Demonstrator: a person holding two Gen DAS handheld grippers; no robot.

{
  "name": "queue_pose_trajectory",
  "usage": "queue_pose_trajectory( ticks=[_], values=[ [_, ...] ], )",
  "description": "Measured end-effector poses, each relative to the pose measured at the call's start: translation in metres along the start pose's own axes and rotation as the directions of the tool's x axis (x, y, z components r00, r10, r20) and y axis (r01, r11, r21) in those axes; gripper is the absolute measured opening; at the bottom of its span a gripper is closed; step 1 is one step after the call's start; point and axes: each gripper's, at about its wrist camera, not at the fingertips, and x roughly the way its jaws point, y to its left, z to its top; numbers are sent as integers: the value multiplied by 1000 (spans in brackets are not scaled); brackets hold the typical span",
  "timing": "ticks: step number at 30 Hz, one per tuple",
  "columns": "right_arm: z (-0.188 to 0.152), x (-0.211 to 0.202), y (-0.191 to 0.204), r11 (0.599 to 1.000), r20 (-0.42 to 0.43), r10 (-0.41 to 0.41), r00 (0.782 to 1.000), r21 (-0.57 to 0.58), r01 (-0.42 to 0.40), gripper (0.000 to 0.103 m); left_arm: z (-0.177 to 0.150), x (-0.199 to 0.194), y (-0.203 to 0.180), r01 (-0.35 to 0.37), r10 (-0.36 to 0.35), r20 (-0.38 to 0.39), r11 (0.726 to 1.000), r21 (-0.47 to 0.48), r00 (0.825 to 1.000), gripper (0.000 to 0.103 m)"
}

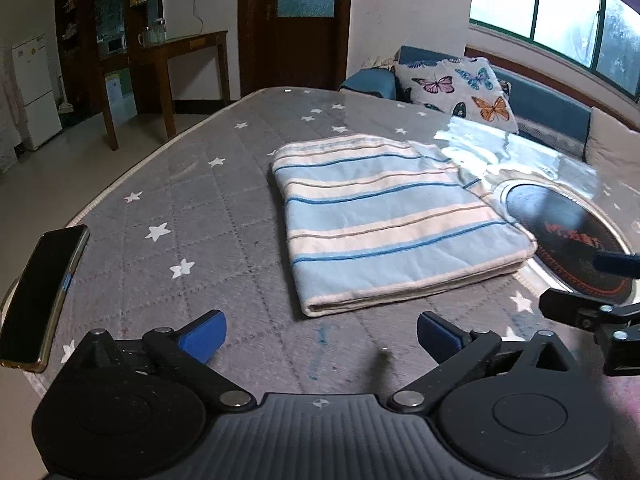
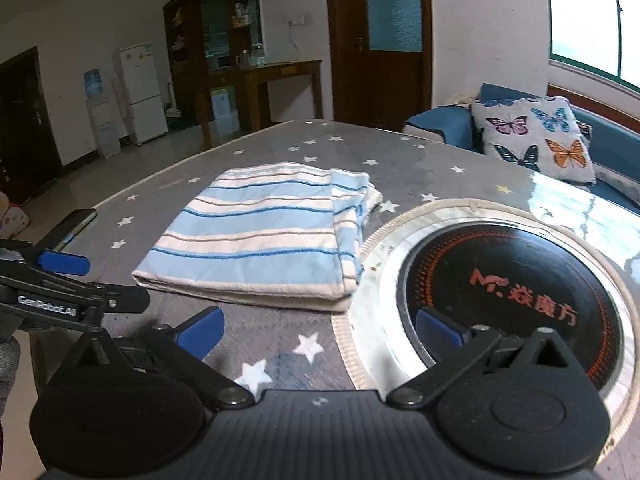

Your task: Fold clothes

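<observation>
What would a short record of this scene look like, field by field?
cloth: striped cloth, folded flat, nothing gripping it
surface: grey star-print table cover
beside cloth: round black cooktop, cloth edge touching its rim
phone: dark phone at the table's near left edge
left tool: open, empty
right tool: open, empty

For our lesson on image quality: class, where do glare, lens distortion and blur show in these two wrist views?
Left wrist view: window glare whitens the glossy table beyond the striped cloth; the fisheye bends the window frame and table edge; slight blur near the open left gripper. Right wrist view: glare on the table behind the round cooktop; the window is blown out; the walls curve.
</observation>
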Motion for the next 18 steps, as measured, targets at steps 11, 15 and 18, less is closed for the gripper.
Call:
queue_pose_trajectory(
  ticks=[11,15,18],
  values=[
    [-17,-16,4,999,8,-35,999,39,35,103,-15,-10,-11,13,-13,-15,1000,-18,1000,103],
    [-22,-18,7,998,2,-40,999,46,40,103,-19,-12,-14,-13,13,-30,1000,-25,999,103],
    [-26,-20,8,997,-4,-52,999,63,53,103,-22,-12,-12,-25,23,-39,999,-41,999,103]
  ],
)
